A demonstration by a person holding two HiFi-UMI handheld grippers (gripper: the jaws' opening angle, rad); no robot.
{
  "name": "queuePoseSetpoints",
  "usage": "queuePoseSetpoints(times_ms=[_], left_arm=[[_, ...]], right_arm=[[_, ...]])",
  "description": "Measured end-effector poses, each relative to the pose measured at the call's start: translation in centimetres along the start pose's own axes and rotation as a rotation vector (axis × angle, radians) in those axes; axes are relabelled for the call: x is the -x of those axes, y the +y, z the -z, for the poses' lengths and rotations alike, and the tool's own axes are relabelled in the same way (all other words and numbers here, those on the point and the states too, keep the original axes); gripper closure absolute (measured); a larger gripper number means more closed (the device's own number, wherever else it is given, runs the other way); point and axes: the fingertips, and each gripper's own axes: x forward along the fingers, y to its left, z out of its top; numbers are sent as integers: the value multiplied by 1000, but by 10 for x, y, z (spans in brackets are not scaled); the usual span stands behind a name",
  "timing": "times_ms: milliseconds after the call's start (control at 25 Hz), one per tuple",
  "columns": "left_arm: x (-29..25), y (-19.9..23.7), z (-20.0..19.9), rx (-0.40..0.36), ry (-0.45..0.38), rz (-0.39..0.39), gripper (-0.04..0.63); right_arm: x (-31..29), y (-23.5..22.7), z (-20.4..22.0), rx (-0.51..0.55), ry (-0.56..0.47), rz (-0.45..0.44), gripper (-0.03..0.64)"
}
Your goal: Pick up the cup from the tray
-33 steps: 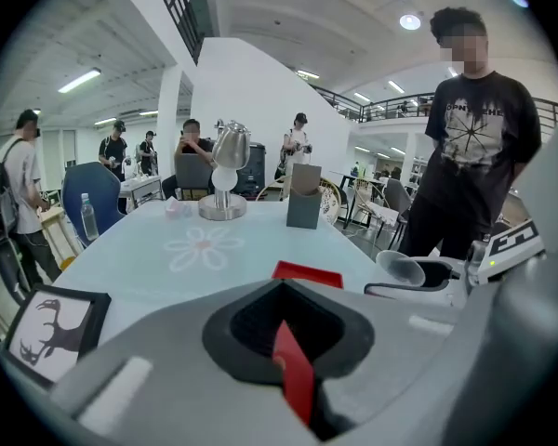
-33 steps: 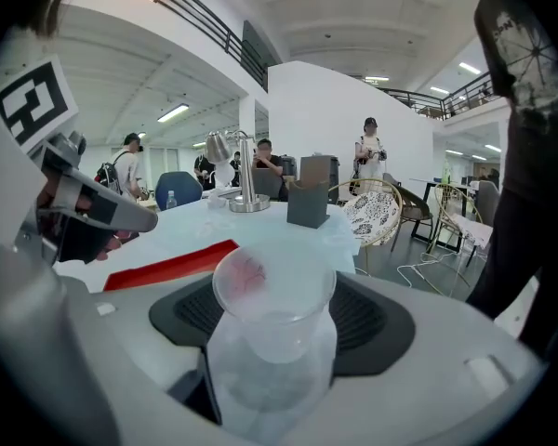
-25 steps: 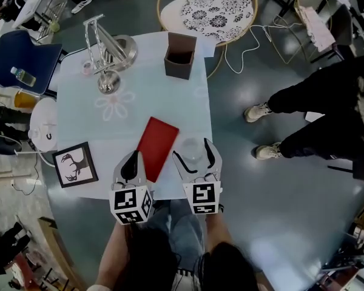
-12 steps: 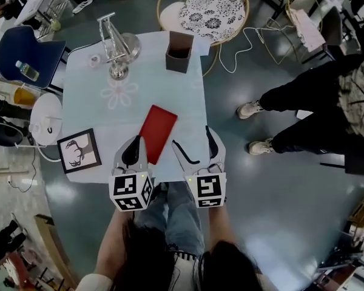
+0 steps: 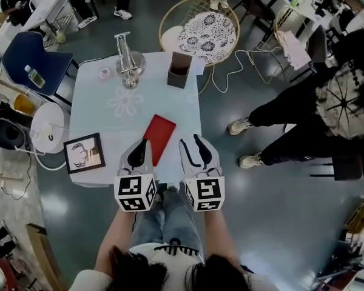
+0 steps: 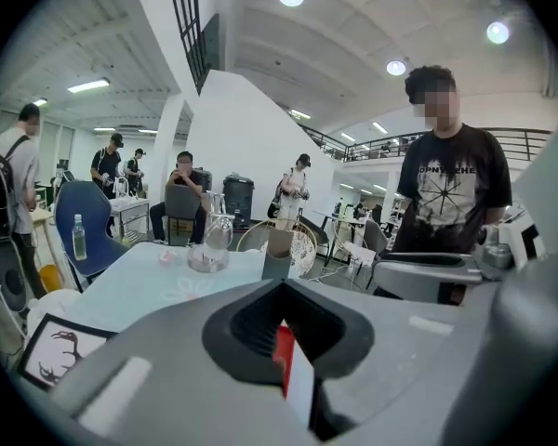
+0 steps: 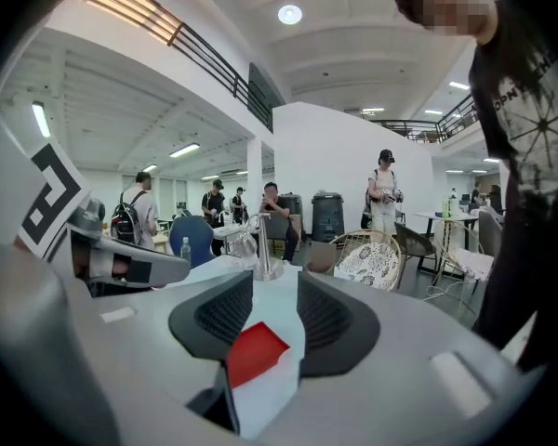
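A red tray (image 5: 159, 131) lies flat on the pale blue table (image 5: 109, 120), near its front edge. I can make out no cup on it or anywhere near it. My left gripper (image 5: 144, 144) hovers over the table's front edge, just left of the tray, its jaws together and nothing in them. My right gripper (image 5: 190, 140) is just right of the tray, jaws a little apart and empty. Through that gap, in the right gripper view, the red tray (image 7: 254, 351) and bare tabletop show. A red sliver of tray (image 6: 284, 347) peeks past the left gripper (image 6: 281, 295).
At the table's far end stand a brown box (image 5: 180, 70) and a metal stand (image 5: 128, 59). A framed deer picture (image 5: 85, 153) lies front left. A person (image 5: 303, 120) stands to the right; a blue chair (image 5: 33, 59), a wicker chair (image 5: 200, 32) and floor cables surround the table.
The head view has pulled up and back. Both grippers drew back toward the front edge. The right jaws, wide around a clear cup 1 s ago, have narrowed and the cup no longer shows.
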Motion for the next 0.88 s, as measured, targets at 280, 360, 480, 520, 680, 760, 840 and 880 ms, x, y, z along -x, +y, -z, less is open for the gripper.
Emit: queuePoseSetpoints(times_ms=[280,360,480,520,680,760,840,880], left_arm=[[16,-26,-32,5,-73,59,595],[22,-33,-39,-5,-86,86,595],[31,-37,-49,-29,-112,104,595],[34,-36,-52,-34,-121,101,595],[43,-24,-59,-41,-146,66,595],[49,-21,-59,-37,-149,61,595],[52,-22,-58,-37,-145,64,595],[52,-23,-59,-36,-144,66,595]], right_arm=[[19,21,-13,15,3,-25,596],[24,23,-22,15,-4,-24,597],[29,23,-34,19,-24,-14,597],[31,23,-37,21,-31,-11,597],[31,29,-47,29,-43,-15,597],[34,36,-49,-12,-50,-45,597],[36,42,-53,-21,-55,-67,597],[35,44,-56,1,-53,-70,597]])
